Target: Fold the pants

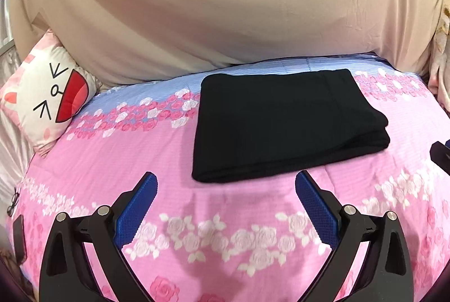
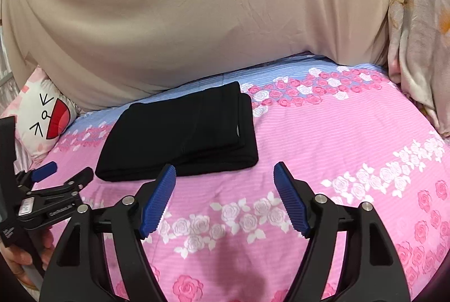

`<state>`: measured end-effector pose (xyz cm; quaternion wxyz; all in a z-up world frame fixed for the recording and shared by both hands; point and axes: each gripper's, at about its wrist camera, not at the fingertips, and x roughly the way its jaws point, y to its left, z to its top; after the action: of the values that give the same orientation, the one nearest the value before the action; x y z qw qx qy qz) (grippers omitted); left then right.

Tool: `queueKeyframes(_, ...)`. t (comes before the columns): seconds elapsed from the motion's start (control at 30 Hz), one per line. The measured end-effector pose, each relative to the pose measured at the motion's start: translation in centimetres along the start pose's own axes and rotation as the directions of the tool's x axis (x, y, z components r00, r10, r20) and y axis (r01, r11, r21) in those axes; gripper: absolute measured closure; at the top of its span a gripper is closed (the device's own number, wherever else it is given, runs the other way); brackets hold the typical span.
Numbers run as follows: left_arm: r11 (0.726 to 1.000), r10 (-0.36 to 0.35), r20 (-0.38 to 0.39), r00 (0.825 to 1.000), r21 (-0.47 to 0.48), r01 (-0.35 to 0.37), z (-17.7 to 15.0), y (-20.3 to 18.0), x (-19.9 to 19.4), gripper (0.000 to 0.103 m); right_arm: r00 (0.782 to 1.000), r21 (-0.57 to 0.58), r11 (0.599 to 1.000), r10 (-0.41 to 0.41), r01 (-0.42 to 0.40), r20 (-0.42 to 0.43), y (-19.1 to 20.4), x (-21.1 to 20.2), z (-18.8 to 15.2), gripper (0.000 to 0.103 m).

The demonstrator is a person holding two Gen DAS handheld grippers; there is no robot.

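The black pants (image 1: 284, 124) lie folded into a flat rectangle on the pink floral bedspread (image 1: 225, 217). In the right wrist view the pants (image 2: 182, 133) show stacked layers at their right edge. My left gripper (image 1: 226, 183) hovers just in front of the pants' near edge, open, with nothing between its blue pads. My right gripper (image 2: 225, 175) is also open and empty, in front of the pants' near right corner and apart from them. At the lower left of the right wrist view the left gripper (image 2: 56, 175) appears, held by a hand (image 2: 19, 257).
A large beige cushion or covered headboard (image 1: 225, 6) rises behind the bedspread. A cat-face pillow (image 1: 50, 93) leans at the left. A pale floral blanket (image 2: 416, 34) hangs at the right. Glasses (image 1: 12, 203) lie near the bed's left edge.
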<state>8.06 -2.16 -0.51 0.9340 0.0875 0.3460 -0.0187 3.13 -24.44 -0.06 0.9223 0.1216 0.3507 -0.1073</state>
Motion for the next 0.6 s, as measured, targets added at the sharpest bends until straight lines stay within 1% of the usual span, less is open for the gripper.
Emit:
queueKeyframes(0.03,1.0,-0.001,-0.005,1.0,-0.005,0.001,-0.3,0.2,-0.1,0.005,1.0,-0.005,1.0,-0.003,0.003,-0.007,0.1,0.0,-0.2,0.025)
queueKeyframes(0.1,1.0,-0.012,-0.034,0.999,-0.018,0.012,-0.9,0.8,0.2,0.005,1.0,-0.016,1.0,-0.008,0.008,-0.016,0.4,0.0,-0.5,0.02)
queueKeyframes(0.2,0.999,0.015,-0.066,0.998,-0.033,-0.017,-1.5,1.3,0.9,0.005,0.999,-0.021,1.0,-0.009,0.008,-0.031,0.9,0.2,-0.8,0.019)
queueKeyframes(0.23,0.999,0.021,-0.077,0.997,-0.038,-0.024,-1.6,1.4,1.0,0.005,0.999,-0.02,1.0,-0.004,0.003,-0.032,1.0,0.2,-0.8,0.017)
queueKeyframes(0.3,0.999,0.007,-0.073,0.997,-0.049,-0.011,-1.8,1.8,0.6,0.005,1.0,-0.022,1.0,0.004,-0.005,-0.031,1.5,0.0,-1.0,0.012)
queueKeyframes(0.47,0.999,-0.006,-0.04,0.999,-0.052,0.004,-1.7,2.1,-1.1,0.005,0.999,-0.032,0.999,0.006,-0.007,-0.034,2.7,-0.5,-1.2,0.012)
queueKeyframes(0.6,0.999,-0.005,-0.016,1.0,-0.051,0.004,-1.6,2.1,-2.4,0.005,1.0,-0.047,0.999,-0.014,0.013,-0.006,3.2,-1.6,-1.1,0.011)
